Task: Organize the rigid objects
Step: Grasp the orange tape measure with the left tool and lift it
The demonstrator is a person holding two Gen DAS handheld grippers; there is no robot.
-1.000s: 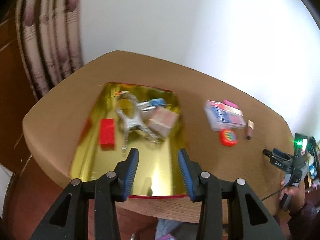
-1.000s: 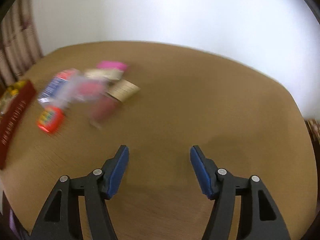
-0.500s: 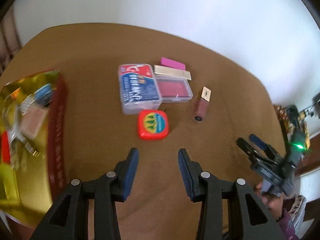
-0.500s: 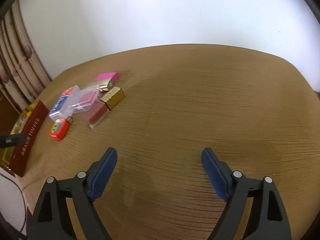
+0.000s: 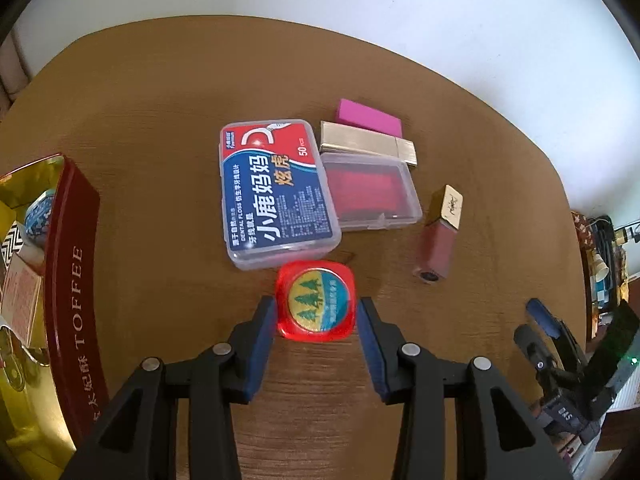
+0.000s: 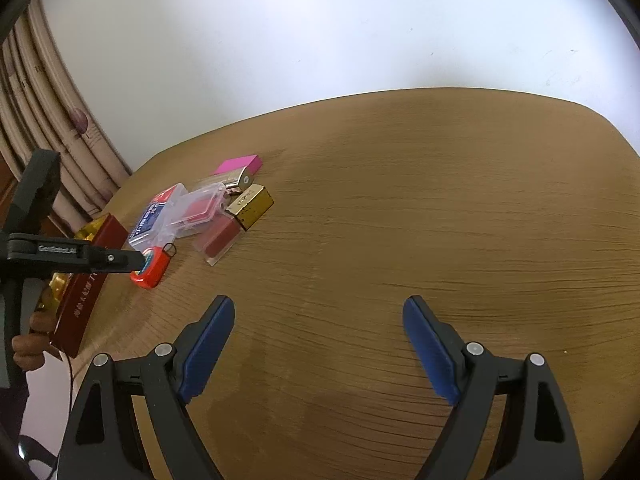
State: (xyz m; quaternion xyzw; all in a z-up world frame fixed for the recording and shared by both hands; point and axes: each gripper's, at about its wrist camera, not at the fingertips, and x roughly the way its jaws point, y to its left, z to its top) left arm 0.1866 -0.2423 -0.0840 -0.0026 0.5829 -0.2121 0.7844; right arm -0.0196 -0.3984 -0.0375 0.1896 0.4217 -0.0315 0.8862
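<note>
Comparing this moment with the view one second earlier, the left gripper [image 5: 316,316] has travelled from above the gold-lined toffee tin [image 5: 74,280] to the loose items on the wooden table [image 5: 160,120], and the red tape measure [image 5: 316,306] now sits between its jaws. The jaw gap is unchanged, so the tape measure has been straddled, not yet gripped: the blue pads stand just beside its left and right edges, with a sliver of table visible on each side. Judged from this, the next item for sorting is selected and a closing squeeze remains.

At far left, the tin already holds several items. Near the centre, the tape measure is a flat, rounded-square red case with a blue, yellow and green tree label, lying face up just below the dental floss box [image 5: 276,192]. Further right lie a clear case with red contents [image 5: 372,188], a gold bar-shaped item [image 5: 368,144], a pink block [image 5: 368,118] and a lip gloss tube [image 5: 438,240].

At far right, the right gripper [image 6: 318,344] has widened its jaws over the same interval; it hovers over bare table, released and empty.
</note>
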